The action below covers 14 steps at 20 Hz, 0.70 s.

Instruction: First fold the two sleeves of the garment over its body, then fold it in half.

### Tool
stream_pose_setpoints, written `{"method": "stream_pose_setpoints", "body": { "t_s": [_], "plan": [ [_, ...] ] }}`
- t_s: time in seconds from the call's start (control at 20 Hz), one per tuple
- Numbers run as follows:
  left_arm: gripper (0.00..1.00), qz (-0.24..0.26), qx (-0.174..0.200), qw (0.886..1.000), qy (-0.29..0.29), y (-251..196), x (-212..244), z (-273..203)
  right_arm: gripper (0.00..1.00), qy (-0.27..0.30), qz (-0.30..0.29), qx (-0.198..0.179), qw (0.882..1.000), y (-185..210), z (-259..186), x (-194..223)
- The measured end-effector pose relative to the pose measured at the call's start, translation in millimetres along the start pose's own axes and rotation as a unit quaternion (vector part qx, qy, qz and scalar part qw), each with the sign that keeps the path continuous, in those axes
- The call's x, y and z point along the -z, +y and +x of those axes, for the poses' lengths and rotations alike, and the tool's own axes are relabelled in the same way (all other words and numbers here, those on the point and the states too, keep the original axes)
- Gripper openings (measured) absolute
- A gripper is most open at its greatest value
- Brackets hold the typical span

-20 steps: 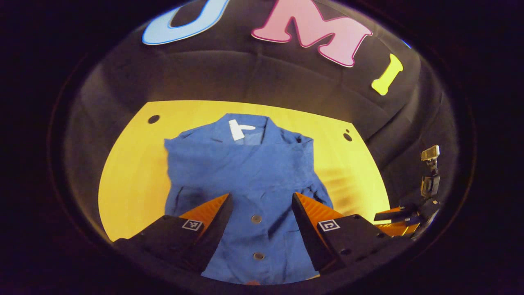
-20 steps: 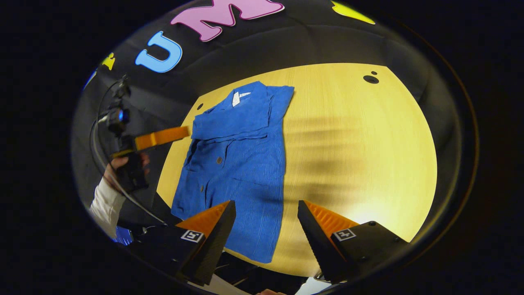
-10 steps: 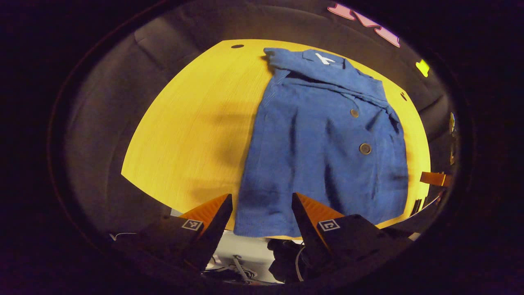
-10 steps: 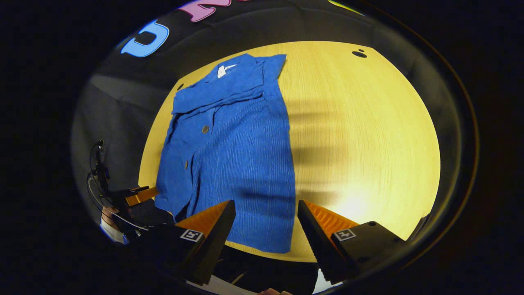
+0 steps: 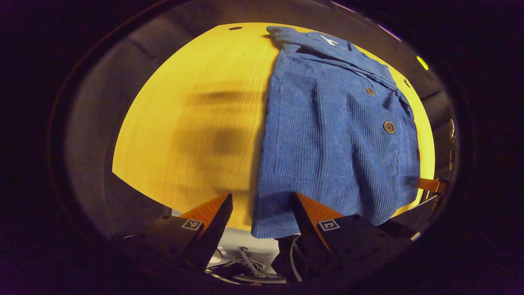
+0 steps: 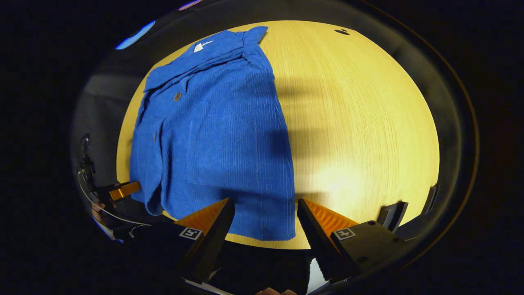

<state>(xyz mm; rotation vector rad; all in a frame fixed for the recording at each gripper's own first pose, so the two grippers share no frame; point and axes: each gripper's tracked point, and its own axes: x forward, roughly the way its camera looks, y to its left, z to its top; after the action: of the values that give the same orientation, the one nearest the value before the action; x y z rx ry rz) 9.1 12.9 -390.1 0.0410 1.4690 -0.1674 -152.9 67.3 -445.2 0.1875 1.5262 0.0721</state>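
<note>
The garment (image 5: 335,135)'s near hem lies between both grippers' open, empty jaws.

garment's (image 5: 335,135) sleeves hidden; left gripper (image 6: 123,190) partly hidden (behind hem).

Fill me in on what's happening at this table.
A person holding a gripper in each hand is folding a blue corduroy shirt on a yellow table. Both sleeves look already folded over the body. The left gripper and right gripper, both open, hover at the hem's two near corners, apparently ready for the half fold.
</note>
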Motion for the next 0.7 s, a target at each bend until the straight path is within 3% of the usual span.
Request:
{"method": "stream_pose_setpoints", "body": {
  "t_s": [0.3, 0.45, 0.5, 0.55, 0.7],
  "plan": [
    [0.85, 0.026, -0.003, 0.999, 0.021, 1.6, -1.2, -2.1, 0.98, 0.006, -0.005, 0.040, 0.999, -7.1, 5.6, 5.2],
    [0.84, 0.038, 0.000, 0.999, 0.029, 0.0, -5.6, -2.9, 0.95, 0.016, -0.041, 0.069, 0.997, -7.1, 8.5, 14.9],
    [0.78, 0.048, 0.002, 0.998, 0.027, -3.5, -7.1, -5.1, 0.92, 0.020, -0.051, 0.067, 0.996, -3.1, 8.9, 17.1],
    [0.63, 0.055, 0.006, 0.998, 0.023, -9.5, -8.1, -3.9, 0.88, 0.026, -0.049, 0.062, 0.997, 2.0, 11.3, 17.9],
    [0.18, 0.049, 0.028, 0.998, 0.024, -23.6, -6.5, -2.1, 0.27, 0.036, -0.021, 0.039, 0.998, 14.4, 11.4, 16.8]
  ]
}}
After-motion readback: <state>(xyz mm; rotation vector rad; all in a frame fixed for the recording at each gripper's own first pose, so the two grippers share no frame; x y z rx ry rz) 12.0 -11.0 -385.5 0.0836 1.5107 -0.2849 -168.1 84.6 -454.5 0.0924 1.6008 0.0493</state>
